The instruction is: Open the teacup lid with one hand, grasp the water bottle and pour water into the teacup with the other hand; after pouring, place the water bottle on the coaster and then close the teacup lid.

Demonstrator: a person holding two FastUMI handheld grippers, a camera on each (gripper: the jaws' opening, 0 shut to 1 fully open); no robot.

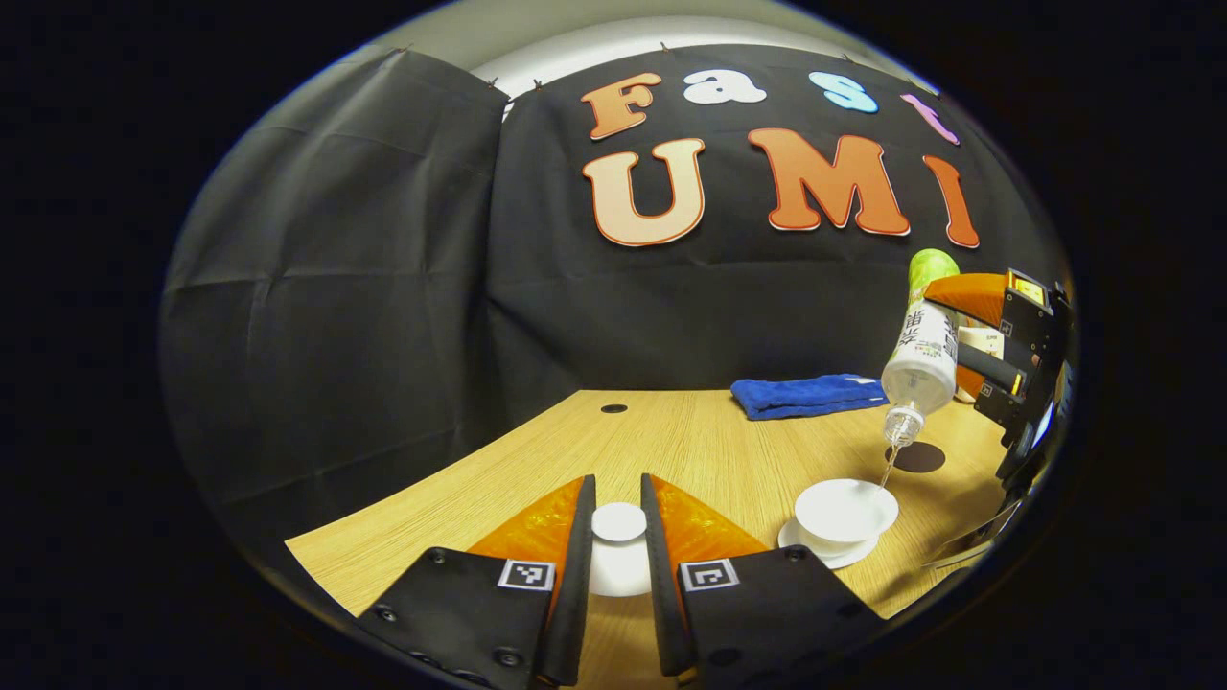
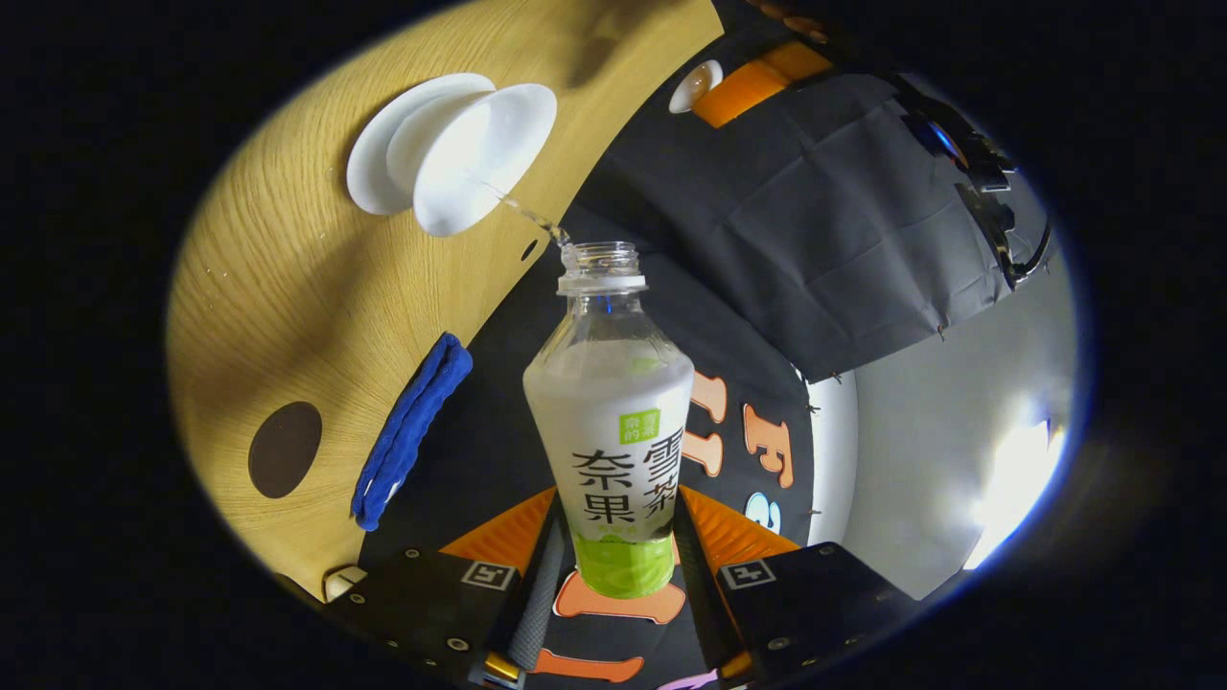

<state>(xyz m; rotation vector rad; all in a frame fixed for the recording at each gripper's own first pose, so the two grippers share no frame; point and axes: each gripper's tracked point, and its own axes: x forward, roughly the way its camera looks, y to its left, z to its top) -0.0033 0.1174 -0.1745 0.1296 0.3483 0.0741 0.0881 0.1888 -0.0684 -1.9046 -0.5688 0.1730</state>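
My left gripper [image 1: 617, 485] is shut on the white teacup lid [image 1: 618, 525], holding it above the near table edge, left of the cup. The open white teacup [image 1: 845, 506] stands on its saucer [image 1: 815, 549]. My right gripper [image 1: 959, 331] holds the clear water bottle [image 1: 923, 356] tipped neck-down over the cup, and a thin stream falls into it. In the right gripper view the gripper [image 2: 618, 546] is shut on the bottle [image 2: 613, 422], whose open mouth points at the teacup [image 2: 479, 153]. The left gripper [image 2: 738, 88] with the lid [image 2: 697, 84] shows beyond.
A round brown coaster [image 1: 918, 457] lies on the wooden table [image 1: 671, 441] just behind the cup, also seen as the coaster [image 2: 285, 448] in the right gripper view. A folded blue towel [image 1: 810, 395] lies at the table's back by the black cloth wall.
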